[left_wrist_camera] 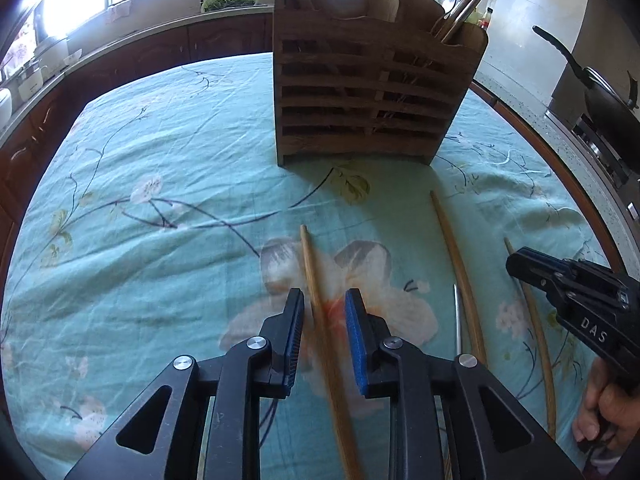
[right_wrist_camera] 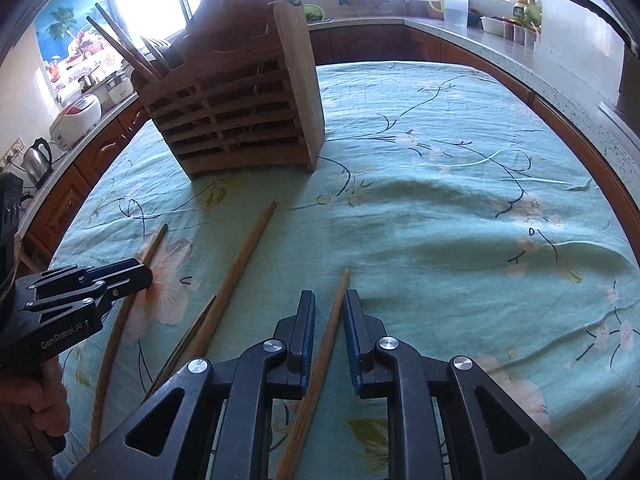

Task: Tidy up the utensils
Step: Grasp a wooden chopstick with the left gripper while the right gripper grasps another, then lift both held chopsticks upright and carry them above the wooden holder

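Two wooden chopsticks lying on the floral tablecloth [right_wrist_camera: 440, 208] near its front edge, left gripper [left_wrist_camera: 324, 316] angling down, jaws apart around one chopstick [left_wrist_camera: 316, 296], right gripper [right_wrist_camera: 329, 320] straddling another chopstick [right_wrist_camera: 334, 320] unclamped, slatted wooden holder [left_wrist_camera: 360, 92] standing upright toward the far edge.

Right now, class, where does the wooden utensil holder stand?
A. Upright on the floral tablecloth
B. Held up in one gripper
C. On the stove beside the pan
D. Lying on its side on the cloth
A: the utensil holder stands upright on the tablecloth, beyond the loose chopsticks.
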`<act>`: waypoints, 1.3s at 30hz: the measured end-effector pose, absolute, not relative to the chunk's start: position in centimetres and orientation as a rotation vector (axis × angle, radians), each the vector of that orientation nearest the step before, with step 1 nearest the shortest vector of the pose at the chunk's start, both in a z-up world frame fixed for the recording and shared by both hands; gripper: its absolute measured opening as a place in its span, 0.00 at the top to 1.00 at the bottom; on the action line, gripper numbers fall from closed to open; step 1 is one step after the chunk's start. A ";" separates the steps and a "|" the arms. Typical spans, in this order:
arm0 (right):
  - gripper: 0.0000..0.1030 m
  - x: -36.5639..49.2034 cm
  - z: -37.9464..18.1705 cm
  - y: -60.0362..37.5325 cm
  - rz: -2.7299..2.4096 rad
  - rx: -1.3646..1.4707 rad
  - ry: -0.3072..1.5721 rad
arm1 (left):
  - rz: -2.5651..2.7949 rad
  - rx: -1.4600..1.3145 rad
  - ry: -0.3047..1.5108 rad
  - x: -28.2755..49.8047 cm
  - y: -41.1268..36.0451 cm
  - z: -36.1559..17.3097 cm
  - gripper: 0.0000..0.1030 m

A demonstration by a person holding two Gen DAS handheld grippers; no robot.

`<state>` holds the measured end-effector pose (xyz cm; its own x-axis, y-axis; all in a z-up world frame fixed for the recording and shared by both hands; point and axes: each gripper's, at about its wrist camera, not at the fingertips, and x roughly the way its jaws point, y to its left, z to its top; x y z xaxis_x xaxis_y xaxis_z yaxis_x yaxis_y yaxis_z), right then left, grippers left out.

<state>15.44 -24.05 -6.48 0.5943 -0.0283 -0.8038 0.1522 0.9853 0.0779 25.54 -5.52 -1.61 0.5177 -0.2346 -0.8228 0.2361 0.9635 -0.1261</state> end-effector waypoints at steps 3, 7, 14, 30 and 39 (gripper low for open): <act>0.85 15.4 -6.6 -24.2 -0.115 0.153 0.931 | -0.284 0.017 0.979 26.9 -6.0 -2.0 0.80; 0.84 16.1 -6.7 -24.1 -0.120 0.139 0.924 | -0.289 0.062 0.959 27.4 -6.8 -2.4 0.83; 0.92 16.6 -6.7 -23.8 -0.117 0.098 0.931 | -0.317 0.034 0.965 27.4 -6.7 -2.4 0.97; 0.96 11.2 4.6 -21.6 0.024 0.174 0.642 | -0.385 -0.200 0.752 19.8 -0.1 6.5 0.97; 0.96 9.1 10.9 -21.1 0.036 0.162 0.472 | -0.385 -0.232 0.604 15.3 2.9 11.0 0.97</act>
